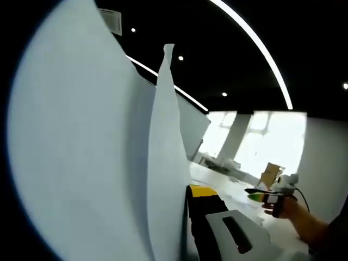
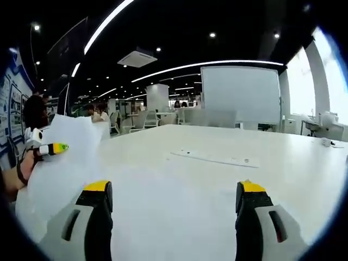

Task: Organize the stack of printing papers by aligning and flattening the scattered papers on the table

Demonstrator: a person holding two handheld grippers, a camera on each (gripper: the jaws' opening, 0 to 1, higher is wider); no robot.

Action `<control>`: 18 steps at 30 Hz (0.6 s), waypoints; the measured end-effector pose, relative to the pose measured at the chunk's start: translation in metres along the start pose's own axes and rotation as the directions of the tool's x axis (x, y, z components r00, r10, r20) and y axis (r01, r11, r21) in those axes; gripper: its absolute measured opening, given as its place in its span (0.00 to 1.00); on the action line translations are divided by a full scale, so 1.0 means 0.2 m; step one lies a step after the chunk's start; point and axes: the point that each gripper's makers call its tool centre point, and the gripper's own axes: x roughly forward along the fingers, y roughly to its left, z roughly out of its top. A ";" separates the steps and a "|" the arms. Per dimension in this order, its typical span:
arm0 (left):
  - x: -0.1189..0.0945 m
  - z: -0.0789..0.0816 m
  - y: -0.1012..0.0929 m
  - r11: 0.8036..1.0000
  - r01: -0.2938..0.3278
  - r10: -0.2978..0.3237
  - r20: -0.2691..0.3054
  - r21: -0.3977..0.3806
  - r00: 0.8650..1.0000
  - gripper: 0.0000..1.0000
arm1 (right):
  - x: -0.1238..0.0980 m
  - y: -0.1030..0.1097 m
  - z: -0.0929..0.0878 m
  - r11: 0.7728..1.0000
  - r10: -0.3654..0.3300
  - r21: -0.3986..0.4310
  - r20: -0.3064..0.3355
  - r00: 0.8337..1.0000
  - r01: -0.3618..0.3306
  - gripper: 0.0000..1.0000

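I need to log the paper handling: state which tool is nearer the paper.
Left. The left tool is against the raised papers, apparently clamping them; the right tool is off to their side, open over the table.

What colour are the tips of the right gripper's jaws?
Yellow, on black jaws of the right gripper; the right gripper view shows it best.

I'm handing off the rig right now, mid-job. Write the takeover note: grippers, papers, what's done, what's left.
Left gripper: shut on the papers, holding the sheets upright and off the table; they are bowed, with one edge splayed apart.
Right gripper: open, holding nothing, hovering above the table.
Done: papers gathered into the left gripper.
Left: square the edges, probably by tapping them on the table, then lay the stack flat and press it down.
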 end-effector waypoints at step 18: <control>0.00 0.00 0.00 1.000 -0.002 0.002 0.002 -0.002 1.000 0.06 | 0.00 -0.02 -0.02 1.000 -0.012 -0.012 -0.016 1.000 0.012 0.89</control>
